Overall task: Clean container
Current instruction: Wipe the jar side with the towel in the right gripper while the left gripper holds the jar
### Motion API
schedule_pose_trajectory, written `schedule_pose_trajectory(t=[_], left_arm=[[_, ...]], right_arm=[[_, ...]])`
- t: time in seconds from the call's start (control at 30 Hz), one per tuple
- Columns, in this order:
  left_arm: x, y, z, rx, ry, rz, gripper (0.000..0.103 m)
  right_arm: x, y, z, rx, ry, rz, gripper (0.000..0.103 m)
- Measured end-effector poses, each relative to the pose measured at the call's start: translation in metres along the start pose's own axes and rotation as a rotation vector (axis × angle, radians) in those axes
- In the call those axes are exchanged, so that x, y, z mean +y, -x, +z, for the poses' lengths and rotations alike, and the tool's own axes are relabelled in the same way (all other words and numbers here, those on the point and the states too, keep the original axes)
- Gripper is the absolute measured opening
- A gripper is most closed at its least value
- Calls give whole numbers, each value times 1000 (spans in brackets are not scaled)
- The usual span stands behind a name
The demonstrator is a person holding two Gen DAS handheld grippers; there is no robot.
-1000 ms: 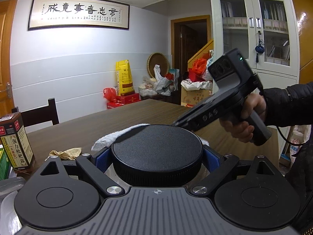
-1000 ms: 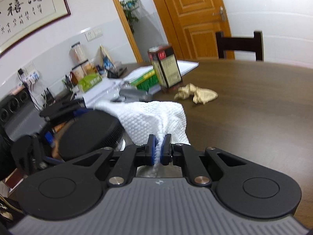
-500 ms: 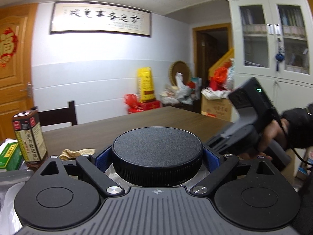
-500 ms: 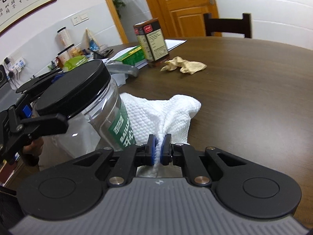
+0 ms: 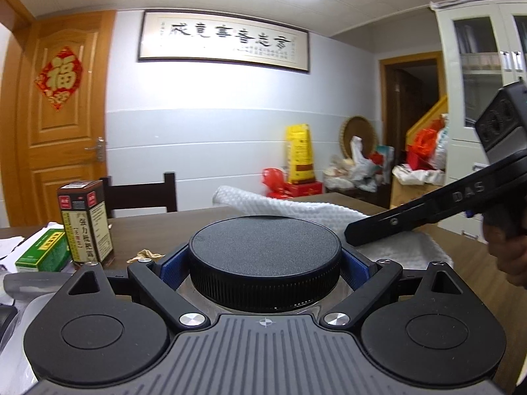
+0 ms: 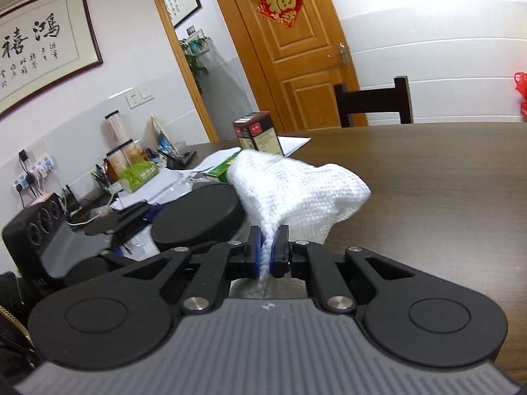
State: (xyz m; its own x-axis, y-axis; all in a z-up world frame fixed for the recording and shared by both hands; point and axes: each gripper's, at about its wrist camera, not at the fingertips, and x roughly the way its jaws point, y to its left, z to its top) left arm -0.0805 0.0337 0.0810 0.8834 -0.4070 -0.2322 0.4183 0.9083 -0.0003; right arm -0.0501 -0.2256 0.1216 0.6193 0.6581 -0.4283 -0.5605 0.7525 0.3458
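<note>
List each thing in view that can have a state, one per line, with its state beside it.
left gripper: shut on the jar, below its lid
jar: clear, held, capped
lid: black, on the jar
right gripper: shut on the cloth
cloth: white, bunched, draped against the lid
box: upright, flaps shut
door: shut

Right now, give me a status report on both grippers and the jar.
Left gripper clamped on jar below its black lid. Right gripper pinching white cloth, beside lid. Nothing blocking.
</note>
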Motion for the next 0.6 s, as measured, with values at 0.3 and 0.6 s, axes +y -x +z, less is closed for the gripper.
schedule_pose_trajectory(t=[0.3,0.6], left_arm=[[-14,0,-2,-24,15,92,95],[-4,2,12,56,-98,-15,103]], right_arm=[[-4,-26,-30,116,-14,-45,9],[-9,-26,-42,138,-36,-64,9]])
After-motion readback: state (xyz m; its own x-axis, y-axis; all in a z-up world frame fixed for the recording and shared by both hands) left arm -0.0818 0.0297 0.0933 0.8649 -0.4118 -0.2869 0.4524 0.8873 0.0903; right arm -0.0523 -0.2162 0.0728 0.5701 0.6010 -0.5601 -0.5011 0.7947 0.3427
